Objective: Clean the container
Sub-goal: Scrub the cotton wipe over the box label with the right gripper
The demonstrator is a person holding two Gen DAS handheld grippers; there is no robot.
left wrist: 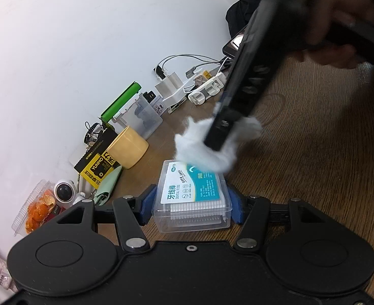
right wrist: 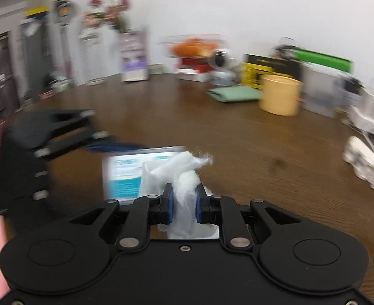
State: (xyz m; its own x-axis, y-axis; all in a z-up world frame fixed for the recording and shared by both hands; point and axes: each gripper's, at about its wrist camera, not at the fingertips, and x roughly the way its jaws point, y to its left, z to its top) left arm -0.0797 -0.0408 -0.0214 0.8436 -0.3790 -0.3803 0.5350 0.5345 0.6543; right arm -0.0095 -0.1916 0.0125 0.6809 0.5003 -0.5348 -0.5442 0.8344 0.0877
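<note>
— Two grippers on one job. Your left gripper [left wrist: 191, 204] has its blue pads [left wrist: 146, 207] clamped on the short sides of the floss box [left wrist: 193, 195], which sits flat on the wooden table [left wrist: 314, 152], lid up, label readable.

— And your right gripper [right wrist: 183, 203]?

— Pinched tight on a white wipe [right wrist: 184, 178]. From the right wrist view you can see the blue pads [right wrist: 170, 204] squeezing the fabric between them, with the loose bulk bunched out in front over the box [right wrist: 126, 172].

— Is the wipe touching the lid?

— From the left wrist view, yes: the wipe [left wrist: 207, 147] is pressed down on the far edge of the lid, covering that end of the label. Your right gripper [left wrist: 216, 137] comes in steeply from the upper right, your hand [left wrist: 339, 17] blurred behind it.

— What's around you?

— Clutter along the wall, well apart from the box: a yellow cup [left wrist: 129, 147], a black-and-yellow carton [left wrist: 98, 165], a green case [left wrist: 110, 185], a clear tub [left wrist: 146, 117], chargers [left wrist: 169, 84], and a tray of orange fruit [left wrist: 37, 211]. The right wrist view is smeared, so its far detail can't be read.
</note>
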